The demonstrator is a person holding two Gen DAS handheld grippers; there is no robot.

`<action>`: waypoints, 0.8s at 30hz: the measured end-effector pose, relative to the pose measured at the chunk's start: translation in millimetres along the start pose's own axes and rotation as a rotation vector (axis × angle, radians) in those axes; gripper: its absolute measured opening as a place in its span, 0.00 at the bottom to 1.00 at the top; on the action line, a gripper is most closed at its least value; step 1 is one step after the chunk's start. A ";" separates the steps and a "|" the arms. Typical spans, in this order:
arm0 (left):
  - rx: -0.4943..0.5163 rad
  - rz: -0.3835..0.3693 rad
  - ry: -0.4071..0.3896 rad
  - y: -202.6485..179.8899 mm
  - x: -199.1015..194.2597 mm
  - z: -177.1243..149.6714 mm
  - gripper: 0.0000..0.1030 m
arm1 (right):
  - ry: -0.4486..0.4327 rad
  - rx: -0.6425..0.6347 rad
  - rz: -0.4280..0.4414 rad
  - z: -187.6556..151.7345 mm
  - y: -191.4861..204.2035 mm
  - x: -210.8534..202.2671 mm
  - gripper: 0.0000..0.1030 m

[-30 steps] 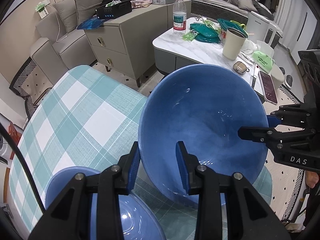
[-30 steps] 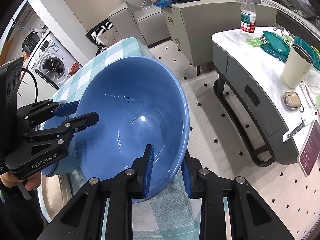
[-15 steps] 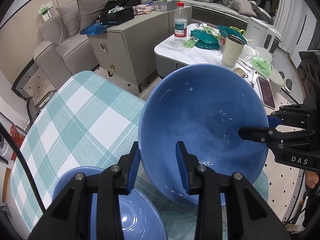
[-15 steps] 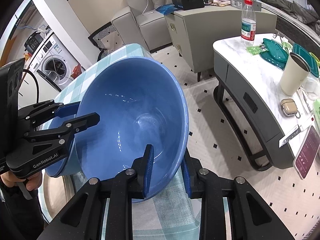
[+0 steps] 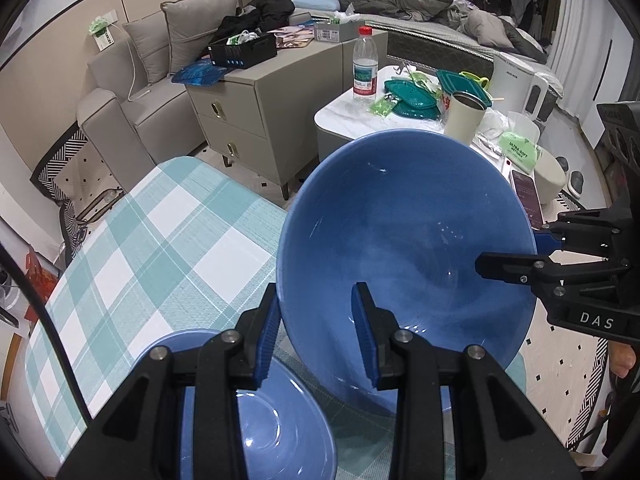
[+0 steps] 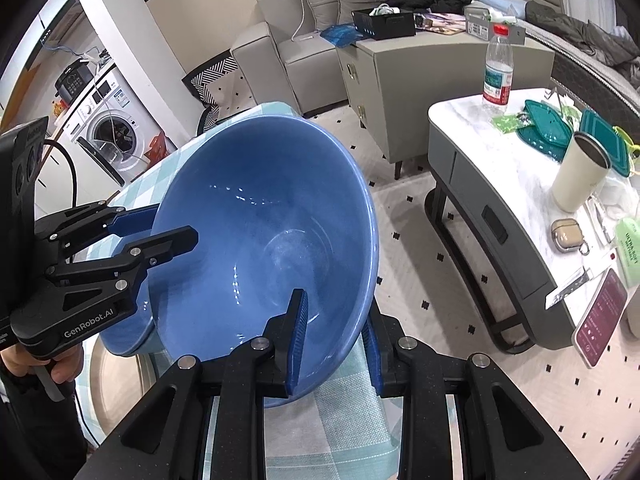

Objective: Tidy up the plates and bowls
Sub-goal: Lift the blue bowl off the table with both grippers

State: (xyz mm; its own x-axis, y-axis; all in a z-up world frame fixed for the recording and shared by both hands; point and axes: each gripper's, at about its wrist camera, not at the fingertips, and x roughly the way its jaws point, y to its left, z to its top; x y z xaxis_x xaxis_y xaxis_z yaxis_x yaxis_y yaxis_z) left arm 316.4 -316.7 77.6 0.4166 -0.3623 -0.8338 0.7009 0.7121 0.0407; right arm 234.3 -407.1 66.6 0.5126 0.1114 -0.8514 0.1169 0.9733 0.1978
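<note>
We held the large blue bowl (image 5: 404,248) tilted above the checked bench (image 5: 160,240), gripped from two sides. Our left tongs (image 5: 316,332) pinched its near rim, one pad inside and one outside. Our right tongs (image 6: 334,332) pinched the opposite rim the same way. A second blue bowl (image 5: 260,412) sat on the bench just beside and below the lifted one, under the left tongs.

"DAS" stands in white on the right gripper (image 5: 538,250); "GenRobot.AI" on the left gripper (image 6: 154,226). A green pack (image 5: 518,148) reads "ULTRA SOFT". The bottle (image 5: 365,65) label is illegible.
</note>
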 end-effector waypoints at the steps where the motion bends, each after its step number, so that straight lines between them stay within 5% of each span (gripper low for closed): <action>1: -0.003 0.000 -0.005 1.2 -2.5 -0.2 0.33 | -0.004 -0.004 -0.002 1.5 1.7 -1.8 0.26; 24: -0.067 0.035 -0.088 28.5 -52.1 -10.5 0.33 | -0.051 -0.099 -0.006 16.2 53.1 -33.1 0.26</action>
State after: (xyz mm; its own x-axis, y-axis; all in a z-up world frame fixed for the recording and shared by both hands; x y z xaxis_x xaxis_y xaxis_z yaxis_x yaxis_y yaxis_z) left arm 308.6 -271.2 116.4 0.4916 -0.3856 -0.7808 0.6459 0.7628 0.0300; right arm 237.3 -362.4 113.1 0.5549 0.0975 -0.8262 0.0371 0.9892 0.1417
